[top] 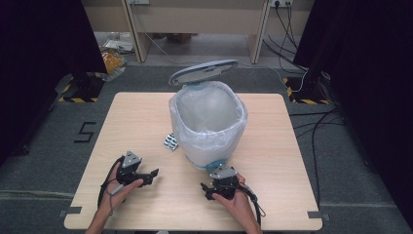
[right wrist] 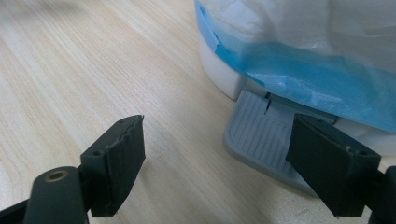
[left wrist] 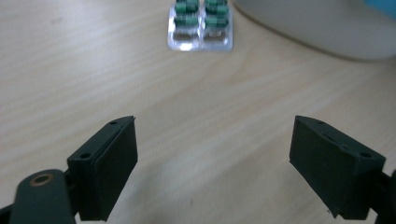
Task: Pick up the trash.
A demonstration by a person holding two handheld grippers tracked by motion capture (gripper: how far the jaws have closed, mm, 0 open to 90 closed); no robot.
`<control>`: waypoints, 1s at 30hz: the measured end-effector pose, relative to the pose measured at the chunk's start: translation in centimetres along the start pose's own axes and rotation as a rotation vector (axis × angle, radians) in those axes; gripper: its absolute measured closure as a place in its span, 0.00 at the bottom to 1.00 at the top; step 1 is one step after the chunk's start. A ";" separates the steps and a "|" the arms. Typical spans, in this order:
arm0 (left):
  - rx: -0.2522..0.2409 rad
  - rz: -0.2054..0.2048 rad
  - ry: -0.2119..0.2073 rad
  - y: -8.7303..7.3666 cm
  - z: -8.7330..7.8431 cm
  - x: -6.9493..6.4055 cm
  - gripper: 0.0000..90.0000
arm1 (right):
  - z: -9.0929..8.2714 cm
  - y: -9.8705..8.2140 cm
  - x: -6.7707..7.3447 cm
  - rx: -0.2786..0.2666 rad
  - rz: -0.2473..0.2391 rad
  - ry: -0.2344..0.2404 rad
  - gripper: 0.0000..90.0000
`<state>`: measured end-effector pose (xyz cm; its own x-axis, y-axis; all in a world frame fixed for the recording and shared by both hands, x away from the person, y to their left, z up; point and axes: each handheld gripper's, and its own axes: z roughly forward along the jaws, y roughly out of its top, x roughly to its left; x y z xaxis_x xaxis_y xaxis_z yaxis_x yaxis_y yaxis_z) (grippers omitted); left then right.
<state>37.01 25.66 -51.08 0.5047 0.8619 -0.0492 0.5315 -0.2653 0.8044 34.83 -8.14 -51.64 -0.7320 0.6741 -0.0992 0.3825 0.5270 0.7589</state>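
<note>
A white pedal bin (top: 208, 122) lined with a pale plastic bag stands in the middle of the wooden table (top: 277, 161), its grey lid (top: 203, 71) raised. A blister pack of green capsules (top: 170, 141) lies flat just left of the bin's base. My left gripper (top: 152, 176) rests near the front left, open and holding nothing. In the left gripper view the blister pack (left wrist: 201, 23) lies straight ahead of my left gripper (left wrist: 215, 149), well beyond the jaws. My right gripper (top: 206, 189) sits in front of the bin, open. In the right gripper view, my right gripper (right wrist: 217, 149) has the grey foot pedal (right wrist: 261, 140) beside its right jaw.
The bin's liner (right wrist: 303, 70) hangs over the rim, with a blue layer near the base. Bare tabletop lies to the left and right of the bin. Beyond the table are dark curtains, floor cables (top: 316, 122) and a wooden desk (top: 195, 19).
</note>
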 end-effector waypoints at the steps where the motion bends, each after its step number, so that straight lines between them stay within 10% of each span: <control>1: -0.008 0.004 0.001 0.3 0.2 0.0 0.17 | 0.0 0.0 0.0 0.001 0.004 0.000 0.21; 19: -0.030 -0.067 -0.037 4.3 7.2 0.9 0.17 | 0.0 0.0 0.0 0.002 0.002 0.005 0.21; 30: -0.053 -0.034 -0.019 5.6 8.9 1.1 0.17 | 0.0 0.0 -0.1 0.000 -0.002 0.008 0.21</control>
<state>46.63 21.25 -51.91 0.5004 0.8613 -0.0879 0.5120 -0.2125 0.8323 34.90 -8.22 -51.61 -0.7375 0.6686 -0.0956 0.3807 0.5285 0.7588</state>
